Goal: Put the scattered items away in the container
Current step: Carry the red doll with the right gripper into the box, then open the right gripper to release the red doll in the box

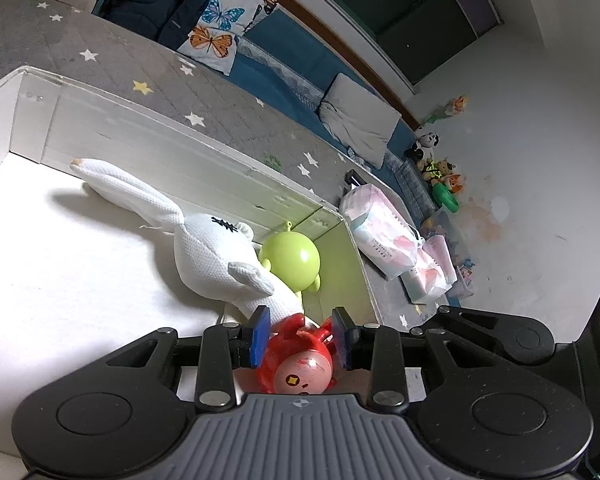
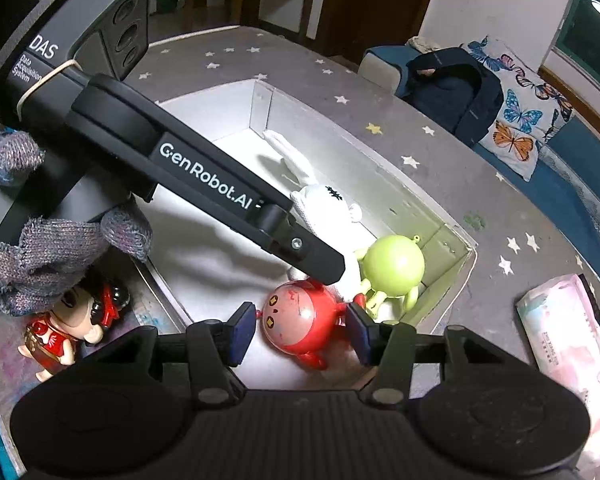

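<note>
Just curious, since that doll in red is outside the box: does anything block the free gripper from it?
Yes. The gloved left hand, gripping its own tool, hangs over the doll, partly covering its head. The box wall also stands between the open right gripper and the doll.

Harsh overhead glare, heavy fisheye warping

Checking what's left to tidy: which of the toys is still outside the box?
The red-dressed doll, lying on the mat beside the white box. The red round toy, green toy and white plush are inside.
</note>
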`<move>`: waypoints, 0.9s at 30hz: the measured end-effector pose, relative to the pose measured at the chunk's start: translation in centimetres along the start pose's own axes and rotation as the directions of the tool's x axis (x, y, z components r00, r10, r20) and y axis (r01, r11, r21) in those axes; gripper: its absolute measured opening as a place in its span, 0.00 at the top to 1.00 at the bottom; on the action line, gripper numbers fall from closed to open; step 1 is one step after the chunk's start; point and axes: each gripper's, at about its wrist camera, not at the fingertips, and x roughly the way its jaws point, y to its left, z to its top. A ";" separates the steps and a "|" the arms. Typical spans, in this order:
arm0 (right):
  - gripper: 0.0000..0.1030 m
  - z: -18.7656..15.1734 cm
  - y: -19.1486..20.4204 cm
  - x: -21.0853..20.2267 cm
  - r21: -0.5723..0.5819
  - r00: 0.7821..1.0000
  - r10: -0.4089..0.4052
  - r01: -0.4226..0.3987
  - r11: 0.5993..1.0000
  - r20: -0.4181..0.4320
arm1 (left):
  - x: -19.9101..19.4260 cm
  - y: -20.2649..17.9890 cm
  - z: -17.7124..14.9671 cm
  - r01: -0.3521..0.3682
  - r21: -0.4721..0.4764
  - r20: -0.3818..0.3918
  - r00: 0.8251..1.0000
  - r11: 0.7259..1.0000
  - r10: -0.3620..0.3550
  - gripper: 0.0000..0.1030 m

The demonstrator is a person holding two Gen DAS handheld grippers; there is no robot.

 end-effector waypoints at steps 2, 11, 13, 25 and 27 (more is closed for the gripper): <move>0.51 -0.2 0.0 -0.5 0.011 1.000 -0.003 0.003 1.000 0.019 | -0.4 -0.1 -0.1 -0.002 0.004 0.006 1.000 1.000 0.002 0.65; 0.51 -1.6 1.3 -3.6 0.076 0.990 -0.039 0.029 0.997 0.133 | -3.1 -1.9 -1.3 0.004 0.065 0.053 0.999 0.998 -0.007 0.65; 0.51 -2.1 1.8 -4.3 0.091 0.986 -0.048 0.034 0.995 0.158 | -3.8 -2.3 -1.7 0.006 0.078 0.062 0.998 0.997 -0.011 0.65; 0.51 -6.6 4.5 -7.2 0.172 0.966 -0.084 0.043 0.984 0.243 | -6.9 -5.1 -5.9 0.008 0.188 0.066 0.998 0.982 -0.021 0.65; 0.51 -7.6 5.1 -7.3 0.181 0.967 -0.084 0.041 0.983 0.242 | -7.0 -5.5 -6.9 0.002 0.204 0.052 0.999 0.979 -0.013 0.65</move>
